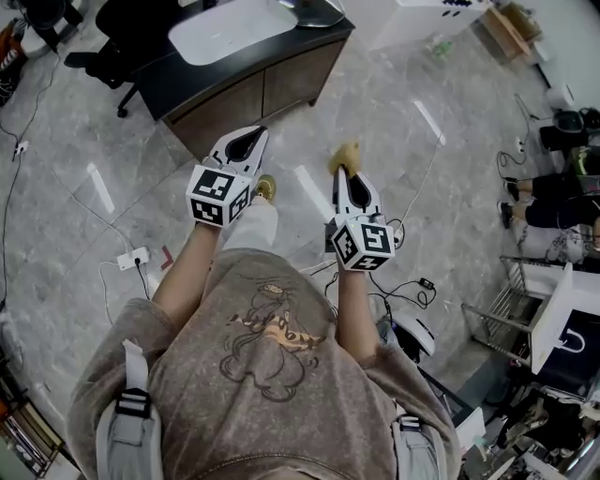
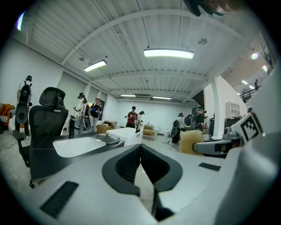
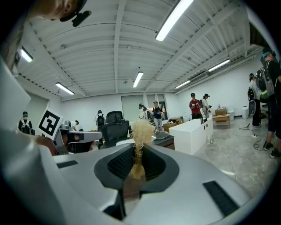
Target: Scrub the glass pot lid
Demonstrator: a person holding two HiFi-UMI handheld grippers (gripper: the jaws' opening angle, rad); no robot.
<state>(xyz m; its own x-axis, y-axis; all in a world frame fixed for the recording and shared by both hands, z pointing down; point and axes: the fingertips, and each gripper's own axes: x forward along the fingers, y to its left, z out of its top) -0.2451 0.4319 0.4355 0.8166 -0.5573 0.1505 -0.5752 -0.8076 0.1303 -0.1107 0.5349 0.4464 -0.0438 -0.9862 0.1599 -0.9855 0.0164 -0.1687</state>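
The glass pot lid (image 1: pixel 314 11) lies on a dark counter (image 1: pixel 281 56) beside a white sink basin (image 1: pixel 234 28), well ahead of both grippers. The left gripper view shows the lid (image 2: pixel 106 139) next to the basin (image 2: pixel 77 146). My left gripper (image 1: pixel 251 139) (image 2: pixel 140 147) is shut with nothing between its jaws. My right gripper (image 1: pixel 344 172) (image 3: pixel 138 147) is shut on a straw-coloured scrub pad (image 1: pixel 345 155) (image 3: pixel 141 132), which sticks up past the fingertips. Both grippers are held level at chest height over the floor, side by side.
A black office chair (image 1: pixel 122 47) stands left of the counter. Cables and a power strip (image 1: pixel 131 258) lie on the grey marble floor (image 1: pixel 394 112). A wire rack (image 1: pixel 506 309) and clutter are at the right. Several people (image 2: pixel 132 117) stand far back.
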